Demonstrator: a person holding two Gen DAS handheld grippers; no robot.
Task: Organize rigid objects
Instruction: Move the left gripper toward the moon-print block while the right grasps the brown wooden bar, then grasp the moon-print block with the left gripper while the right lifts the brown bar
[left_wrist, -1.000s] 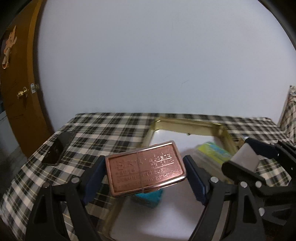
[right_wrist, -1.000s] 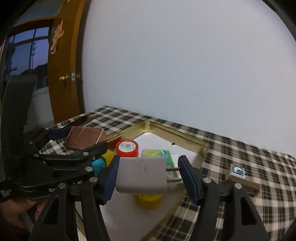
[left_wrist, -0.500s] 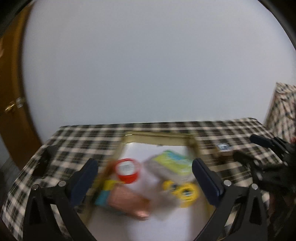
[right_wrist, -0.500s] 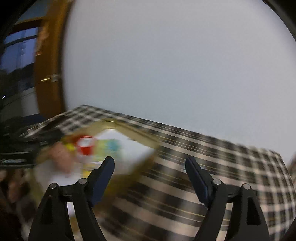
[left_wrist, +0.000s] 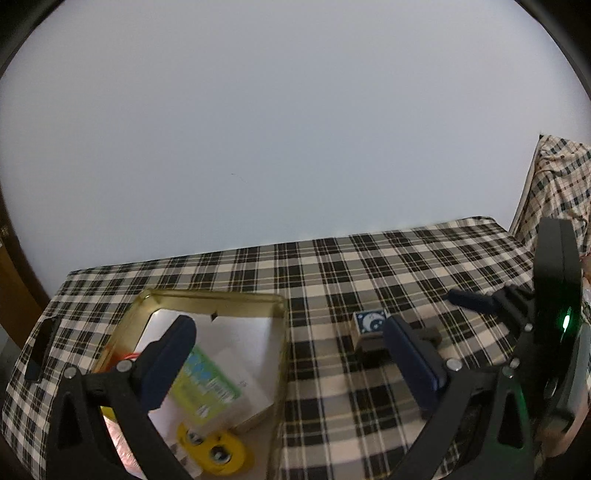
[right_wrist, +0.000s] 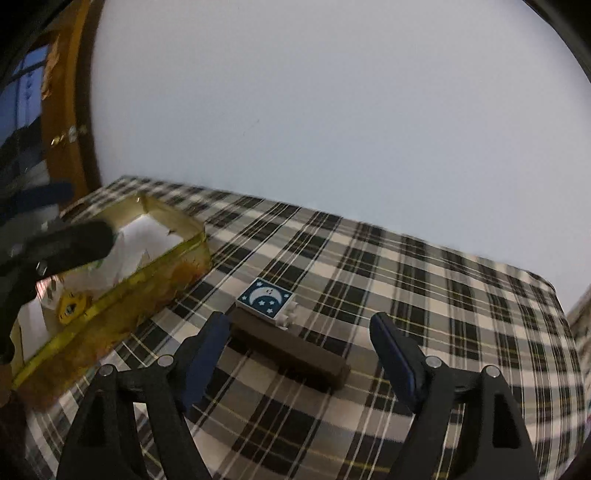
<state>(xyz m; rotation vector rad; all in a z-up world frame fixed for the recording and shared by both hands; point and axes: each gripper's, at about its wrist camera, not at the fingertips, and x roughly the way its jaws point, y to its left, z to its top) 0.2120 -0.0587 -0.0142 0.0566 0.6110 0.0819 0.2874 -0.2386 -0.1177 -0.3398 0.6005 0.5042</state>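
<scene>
My right gripper (right_wrist: 301, 325) is open and empty, low over the checked cloth. Just beyond its fingertips lie a dark brown bar (right_wrist: 295, 350) and a small block with a white moon on blue (right_wrist: 265, 297), which leans on the bar's far end. My left gripper (left_wrist: 288, 336) is open wide and empty, above the right rim of the gold tin tray (left_wrist: 207, 297). From the left wrist the moon block (left_wrist: 369, 320) and the bar (left_wrist: 373, 347) sit near the right fingertip. A copper case (left_wrist: 118, 435) lies in the tray's near left corner, partly hidden.
The tray (right_wrist: 110, 295) also holds a green and white box (left_wrist: 207, 384), a yellow round item (left_wrist: 218, 452) and something red behind my left finger. A black flat object (left_wrist: 38, 347) lies at the table's left edge. A brown door (right_wrist: 70, 110) stands at left, with a plain wall behind the table.
Both grippers opened. The left let go of the copper case, now in the tray, and the right no longer holds the white plug. Both swung right to the moon block and bar.
</scene>
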